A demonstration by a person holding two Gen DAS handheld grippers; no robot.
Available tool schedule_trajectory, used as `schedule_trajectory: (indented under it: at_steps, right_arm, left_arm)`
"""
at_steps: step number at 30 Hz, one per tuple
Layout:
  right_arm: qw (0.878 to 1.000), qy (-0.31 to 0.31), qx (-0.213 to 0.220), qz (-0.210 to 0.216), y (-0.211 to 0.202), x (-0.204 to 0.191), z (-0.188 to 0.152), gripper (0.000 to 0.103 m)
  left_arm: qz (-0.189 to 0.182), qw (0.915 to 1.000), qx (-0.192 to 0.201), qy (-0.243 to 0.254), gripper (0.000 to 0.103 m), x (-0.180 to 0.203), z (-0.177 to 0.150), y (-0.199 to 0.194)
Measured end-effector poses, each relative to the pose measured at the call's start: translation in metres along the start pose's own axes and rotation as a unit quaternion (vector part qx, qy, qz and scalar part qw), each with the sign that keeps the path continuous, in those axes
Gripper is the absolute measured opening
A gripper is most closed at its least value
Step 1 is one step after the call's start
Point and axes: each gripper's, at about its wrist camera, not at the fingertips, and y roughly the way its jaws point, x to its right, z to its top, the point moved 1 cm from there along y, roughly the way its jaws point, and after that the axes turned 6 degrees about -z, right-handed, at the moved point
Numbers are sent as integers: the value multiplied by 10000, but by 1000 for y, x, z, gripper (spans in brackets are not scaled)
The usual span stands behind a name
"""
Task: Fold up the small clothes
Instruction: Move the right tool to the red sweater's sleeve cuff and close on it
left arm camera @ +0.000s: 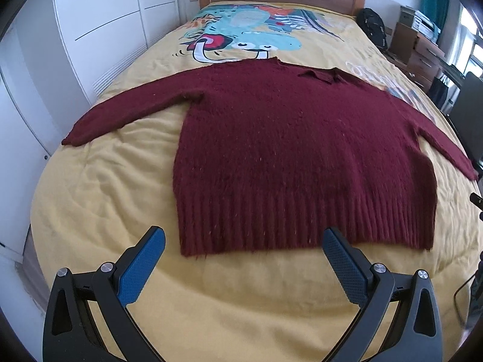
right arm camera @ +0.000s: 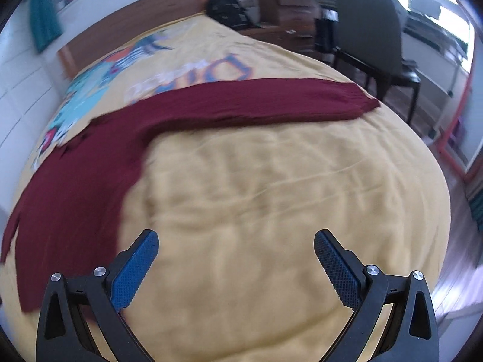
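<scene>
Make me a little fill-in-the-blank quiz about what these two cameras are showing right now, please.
1. The dark red sweater lies spread flat on a ____ bedspread.
2. Both sleeves of the sweater are stretched ____ to the sides, not yet folded in.
3. The left tongs and the right tongs both stand ____, holding nothing.
4. In the right camera, a dark ____ stands on the floor beside the bed.

Missing words: yellow; out; open; chair
</scene>
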Motion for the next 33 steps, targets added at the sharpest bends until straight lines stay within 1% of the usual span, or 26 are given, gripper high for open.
schedule_trajectory:
  at_steps: [3,7,9,12,22,27,29,32,33]
  right_arm:
    - [9994,325,-65,-119,25,30,24,103]
    - [9972,713,-149,-150,53,64,48,103]
    - [9963,828,-180,-173,65,77,57,103]
    - [9941,1041,-232,-176,83,97,68,103]
    - [9854,1686,-232,64,123,131,106,102]
    - [9797,1990,-206,103,138,147,122,94]
    - [9768,2131,-190,99,144,153,128,86]
    - [9719,2345,-164,110,151,163,135,78]
    - [9702,2413,-155,131,154,165,137,76]
  left_arm:
    - [6,10000,-48,-82,102,2,9,7]
    - [90,9998,-167,-115,102,4,17,19]
    - [147,9995,-232,-130,102,4,19,25]
    - [135,9990,-351,-220,102,2,22,35]
    - [167,9975,-583,-364,102,0,28,51]
    - [315,9968,-629,-375,102,0,30,56]
    - [355,9966,-654,-349,102,0,30,58]
    - [383,9962,-688,-370,102,-1,29,60]
    - [386,9961,-704,-369,102,-1,29,61]
